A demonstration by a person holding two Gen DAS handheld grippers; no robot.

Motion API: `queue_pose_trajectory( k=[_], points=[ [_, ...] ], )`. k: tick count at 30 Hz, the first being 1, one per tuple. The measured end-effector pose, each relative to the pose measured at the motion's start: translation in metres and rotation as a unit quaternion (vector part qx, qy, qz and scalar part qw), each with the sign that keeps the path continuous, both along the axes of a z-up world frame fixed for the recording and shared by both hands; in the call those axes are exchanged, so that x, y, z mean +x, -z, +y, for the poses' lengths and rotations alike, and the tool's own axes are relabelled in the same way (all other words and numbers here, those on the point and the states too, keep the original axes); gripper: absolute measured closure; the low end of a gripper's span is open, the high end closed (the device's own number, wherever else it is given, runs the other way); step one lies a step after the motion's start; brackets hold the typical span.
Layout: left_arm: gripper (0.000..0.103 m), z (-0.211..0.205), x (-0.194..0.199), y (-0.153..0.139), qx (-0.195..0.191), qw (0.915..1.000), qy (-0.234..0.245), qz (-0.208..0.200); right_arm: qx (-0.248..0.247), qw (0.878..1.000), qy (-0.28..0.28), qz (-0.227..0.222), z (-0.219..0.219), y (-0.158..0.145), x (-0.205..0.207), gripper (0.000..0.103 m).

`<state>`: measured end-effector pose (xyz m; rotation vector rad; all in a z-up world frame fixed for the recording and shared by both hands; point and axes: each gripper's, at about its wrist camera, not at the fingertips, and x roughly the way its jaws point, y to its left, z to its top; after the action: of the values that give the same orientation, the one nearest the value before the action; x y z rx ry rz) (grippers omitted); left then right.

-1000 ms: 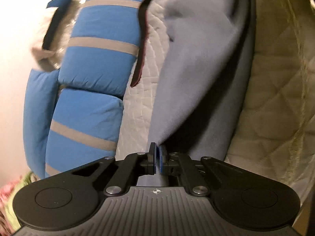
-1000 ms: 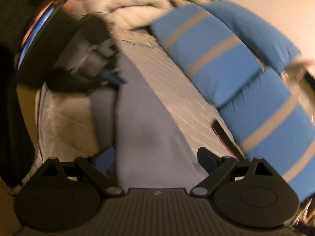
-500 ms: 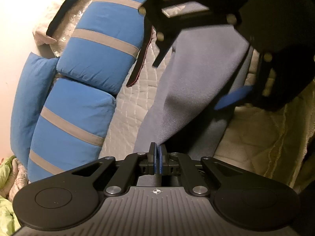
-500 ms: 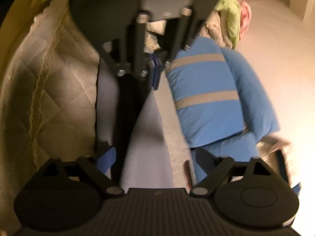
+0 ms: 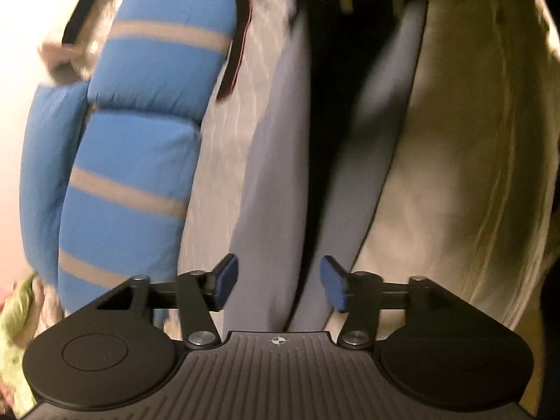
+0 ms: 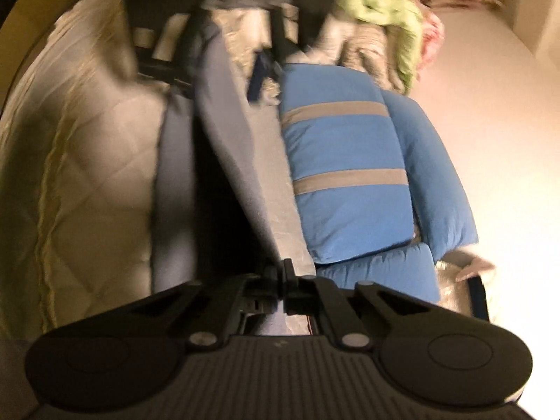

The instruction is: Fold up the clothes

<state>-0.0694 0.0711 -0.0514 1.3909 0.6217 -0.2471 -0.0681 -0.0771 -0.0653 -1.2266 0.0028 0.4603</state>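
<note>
Quilted bedding (image 5: 455, 175) underlies grey cloth (image 5: 276, 175) between opening left gripper (image 5: 278, 281); closing right gripper (image 6: 284, 276) pinches it.

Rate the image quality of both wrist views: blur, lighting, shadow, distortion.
Left wrist view: motion-smeared, fisheye-bent at the edges, warm dim light, black shadow in the grey garment's fold. Right wrist view: blurrier, the striped blue cushions soft-edged, the wall washed out, the left corner dark.
</note>
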Motion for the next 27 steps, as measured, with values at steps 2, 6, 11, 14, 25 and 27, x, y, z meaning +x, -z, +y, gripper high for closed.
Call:
queue_pose_trajectory(
  k=[2,6,11,14,25,27],
  points=[
    [0.048,0.025,0.008,0.004,0.018,0.9994,-0.028,-0.012,0.018,1.000,0.001,0.007,-0.003,-0.008,0.002,0.092],
    [0.048,0.070,0.020,0.014,0.041,0.9959,-0.074,-0.032,0.045,0.999,0.004,0.024,-0.006,-0.021,0.003,0.093],
    [0.048,0.112,0.036,0.024,0.031,0.9917,-0.118,-0.043,0.068,0.997,0.010,0.044,-0.012,-0.034,-0.004,0.093],
    [0.048,0.123,0.044,0.027,0.029,0.9905,-0.125,-0.051,0.079,0.995,0.014,0.055,-0.013,-0.039,-0.001,0.093],
    [0.069,0.129,0.052,0.049,0.096,0.9900,-0.081,-0.064,0.092,0.993,0.019,0.068,-0.017,-0.044,0.006,0.093],
    [0.097,0.134,0.053,0.057,0.134,0.9857,-0.088,-0.053,0.091,0.993,0.019,0.074,-0.017,-0.044,0.006,0.093]
  ],
)
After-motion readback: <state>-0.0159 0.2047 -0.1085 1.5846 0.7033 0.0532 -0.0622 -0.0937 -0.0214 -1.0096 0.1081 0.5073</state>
